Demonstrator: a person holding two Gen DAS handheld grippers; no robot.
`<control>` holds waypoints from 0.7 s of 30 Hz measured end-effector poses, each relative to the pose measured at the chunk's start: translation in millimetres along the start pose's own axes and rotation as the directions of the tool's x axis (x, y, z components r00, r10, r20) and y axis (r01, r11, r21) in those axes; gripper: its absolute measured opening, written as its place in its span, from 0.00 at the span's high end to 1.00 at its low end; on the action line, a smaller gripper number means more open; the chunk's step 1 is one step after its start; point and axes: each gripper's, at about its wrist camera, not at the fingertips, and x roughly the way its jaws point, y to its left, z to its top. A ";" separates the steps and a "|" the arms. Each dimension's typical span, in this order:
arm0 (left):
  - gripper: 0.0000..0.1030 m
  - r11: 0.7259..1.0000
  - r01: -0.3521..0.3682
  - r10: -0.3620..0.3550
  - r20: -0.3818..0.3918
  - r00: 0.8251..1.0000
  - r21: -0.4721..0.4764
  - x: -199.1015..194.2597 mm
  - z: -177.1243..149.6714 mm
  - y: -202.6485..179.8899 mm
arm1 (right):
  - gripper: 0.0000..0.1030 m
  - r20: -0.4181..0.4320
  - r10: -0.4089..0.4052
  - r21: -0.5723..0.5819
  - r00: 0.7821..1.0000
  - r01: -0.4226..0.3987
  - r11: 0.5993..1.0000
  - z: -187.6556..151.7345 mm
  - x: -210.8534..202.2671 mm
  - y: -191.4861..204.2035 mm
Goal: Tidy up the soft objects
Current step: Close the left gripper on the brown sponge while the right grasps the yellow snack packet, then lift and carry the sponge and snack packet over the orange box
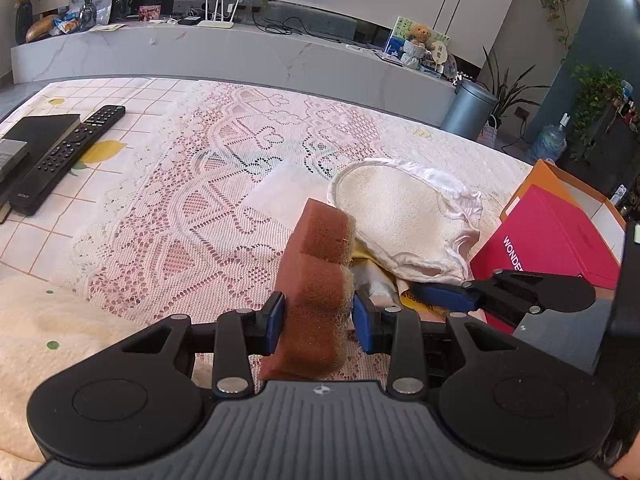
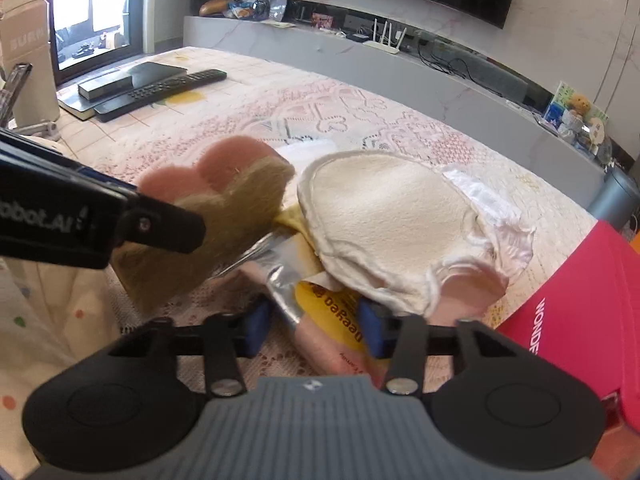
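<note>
- The black TV remote control (image 1: 66,152) lies at about ten o'clock on the lace-covered tabletop (image 1: 180,208) in the left wrist view, beside a dark flat box; it is no part of the sorting and is well apart from the soft things.
- The left tool (image 1: 318,316) is clenched on the wavy-edged pink sponge with a tan scouring side (image 1: 320,276), holding it upright above the lace at the six o'clock side of the view. Its blue pads sit on the two flat faces near the lower end.
- I judge this sponge light and springy: it gives under the pads, so a mid-body pinch across the faces is the surest hold, and the rough tan side should not slip.
- At about one o'clock from the sponge lies the cream oval terry bath mitt with a white satin cuff (image 1: 400,216), limp, draped over other items. It will likely sag when lifted; the stitched rim or the cuff looks the best place to take it.
- The right tool (image 2: 314,330) stands parted, with nothing visibly pinched. Its pads straddle a pink pack with a yellow label and crinkled silver end (image 2: 332,320), which sits partly under the mitt. The wrapper looks slick, so the pack's body seems a better grip than its end.
- The magenta cardboard box (image 1: 560,240) sits at three o'clock, just beside the pile.
</note>
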 end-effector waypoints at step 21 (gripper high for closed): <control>0.62 0.990 0.056 -0.038 0.145 0.989 -0.126 -72.0 -12.7 -16.9 | 0.93 0.213 -0.034 0.076 0.976 0.018 0.997 -3.8 -127.2 -4.8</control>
